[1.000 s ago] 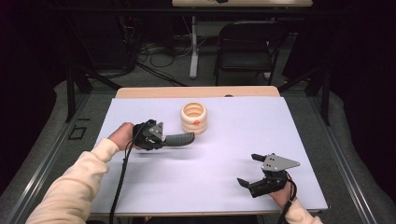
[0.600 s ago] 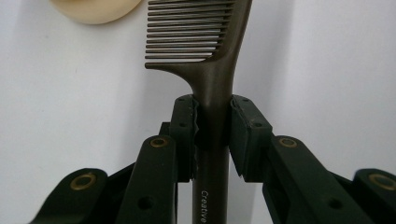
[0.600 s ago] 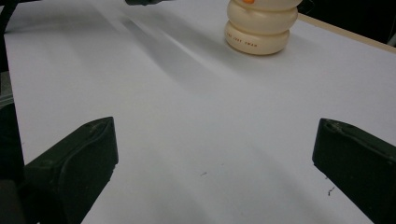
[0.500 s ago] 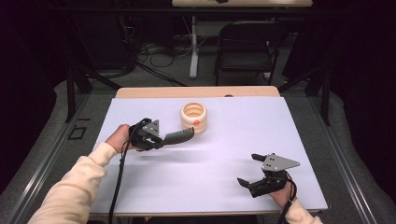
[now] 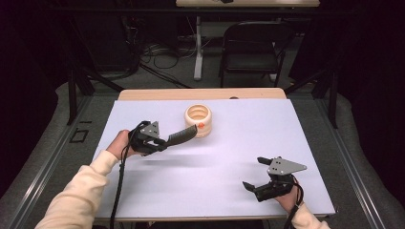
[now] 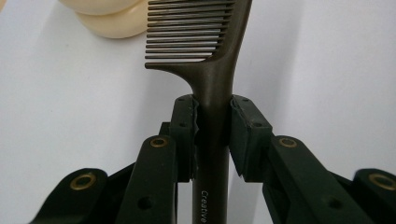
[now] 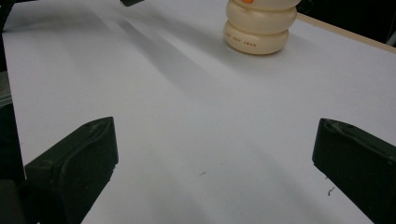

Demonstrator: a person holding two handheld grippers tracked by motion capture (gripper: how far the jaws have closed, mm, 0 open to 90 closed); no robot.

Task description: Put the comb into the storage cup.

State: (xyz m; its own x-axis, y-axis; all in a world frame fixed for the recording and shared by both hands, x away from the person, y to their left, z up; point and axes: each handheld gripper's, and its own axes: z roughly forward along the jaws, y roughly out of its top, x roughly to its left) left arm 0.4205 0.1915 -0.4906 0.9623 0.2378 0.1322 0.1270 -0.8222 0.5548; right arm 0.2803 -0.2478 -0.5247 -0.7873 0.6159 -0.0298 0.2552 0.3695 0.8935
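My left gripper (image 5: 163,141) is shut on the handle of a dark brown comb (image 5: 184,135), held above the white table sheet (image 5: 296,138). In the left gripper view the pads (image 6: 186,122) press both sides of the comb (image 6: 196,28), whose toothed end points at a cream ribbed round holder (image 6: 107,18). The comb's tip reaches the near left side of that holder (image 5: 198,120), an open-topped pot with an orange mark. My right gripper (image 5: 253,172) rests low at the front right, open with nothing between its jaws; the right gripper view (image 7: 215,154) has the holder (image 7: 260,28) far ahead.
A wooden table edge (image 5: 200,93) shows beyond the sheet. A dark chair (image 5: 253,47) and cables on the floor lie behind the table. Black frame rails run along both sides. A cable trails from the left gripper down along the sleeve (image 5: 81,200).
The comb's toothed end has lifted a little toward the holder while the left hand shifted slightly left. The right gripper has stayed still.
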